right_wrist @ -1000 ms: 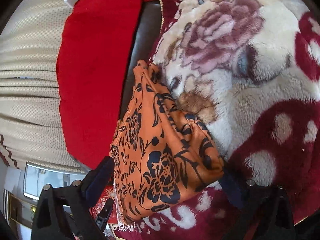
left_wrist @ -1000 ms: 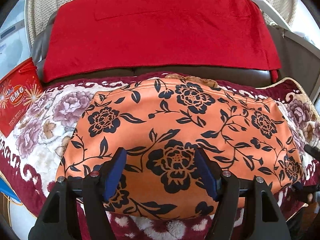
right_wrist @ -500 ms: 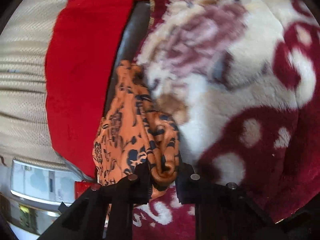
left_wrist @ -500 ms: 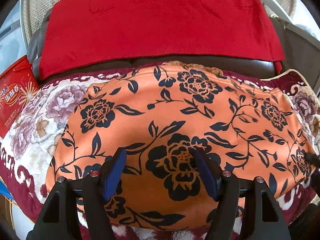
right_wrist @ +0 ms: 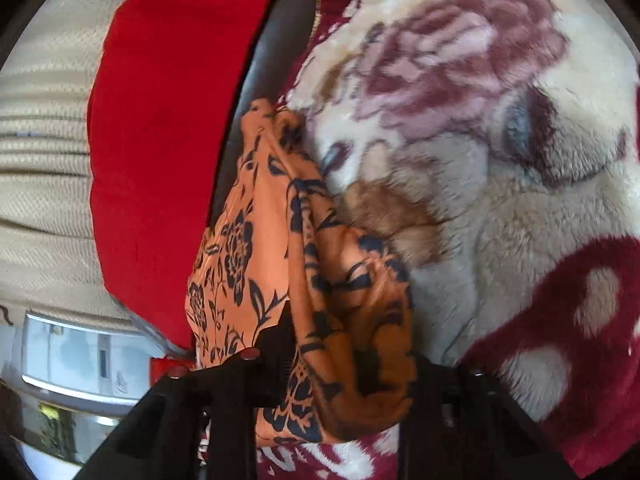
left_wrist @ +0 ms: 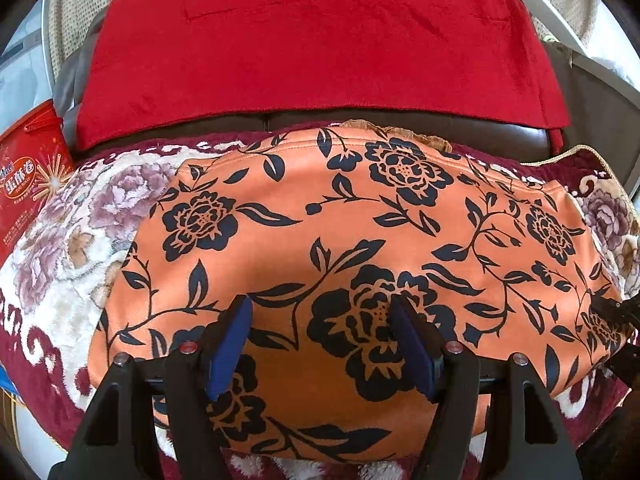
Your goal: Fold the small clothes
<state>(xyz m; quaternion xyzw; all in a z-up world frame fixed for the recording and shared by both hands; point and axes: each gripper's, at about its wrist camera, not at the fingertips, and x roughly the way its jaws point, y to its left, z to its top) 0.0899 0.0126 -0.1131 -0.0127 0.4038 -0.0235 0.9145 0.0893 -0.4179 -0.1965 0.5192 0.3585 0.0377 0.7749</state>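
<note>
Two grippers: left gripper (left_wrist: 320,328) jaws spread over orange floral cloth (left_wrist: 360,216); right gripper (right_wrist: 336,364) jaws pinch its bunched edge.

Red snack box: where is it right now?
In the left wrist view the red snack box sits at the far left edge, beside the floral blanket and left of the orange floral garment.

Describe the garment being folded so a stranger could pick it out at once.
Start at the dark leather sofa draped with a plain red cloth; its seat carries a plush maroon-and-cream floral blanket. Spread on that blanket lies the smooth orange garment with black flowers and vines, the only orange fabric there.
</note>
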